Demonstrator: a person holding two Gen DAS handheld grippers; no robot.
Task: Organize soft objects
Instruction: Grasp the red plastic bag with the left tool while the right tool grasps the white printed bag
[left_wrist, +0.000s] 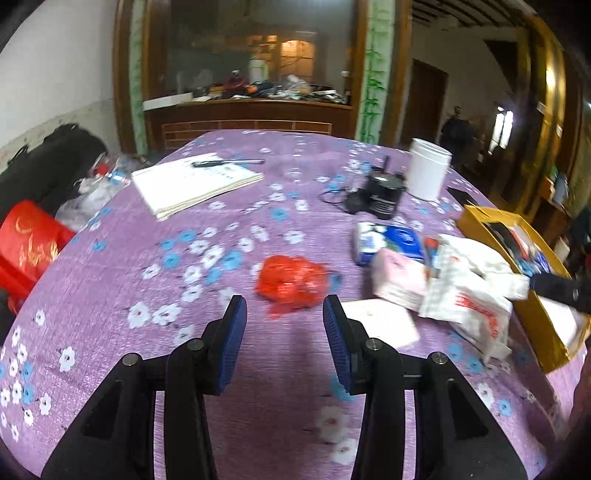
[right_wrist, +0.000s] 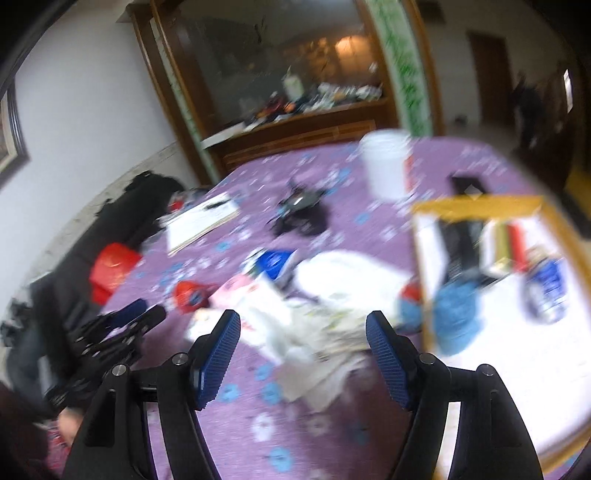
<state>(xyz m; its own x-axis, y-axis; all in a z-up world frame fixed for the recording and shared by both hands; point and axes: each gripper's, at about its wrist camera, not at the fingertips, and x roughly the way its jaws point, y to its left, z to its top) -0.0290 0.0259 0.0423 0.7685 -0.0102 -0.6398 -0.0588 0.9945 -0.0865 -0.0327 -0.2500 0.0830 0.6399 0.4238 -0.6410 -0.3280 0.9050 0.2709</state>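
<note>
The table (left_wrist: 110, 295), spread with a purple flowered cloth, takes up most of both views. At its right edge sits a gold-rimmed box (left_wrist: 476, 218), which already holds a few things: something blue and crumpled, a blue-and-white pack and some dark items (the right wrist view is too blurred to name them surely). So the sorting seems begun but far from finished.

Most of the soft things are not yet put away. A heap of white plastic bags (left_wrist: 469, 295) lies just beside the box, touching a pink tissue pack (left_wrist: 399, 277) and a blue tissue pack (left_wrist: 388, 242). A crumpled red bag (left_wrist: 291, 282) lies apart from them, nearer the middle.

The left gripper (left_wrist: 284, 312) hovers spread wide and empty, the red bag just ahead of its fingertips. The right gripper (right_wrist: 303, 328) is likewise wide apart and holds nothing, poised over the white heap.

Likely next, I judge: the red bag goes into the box.
</note>
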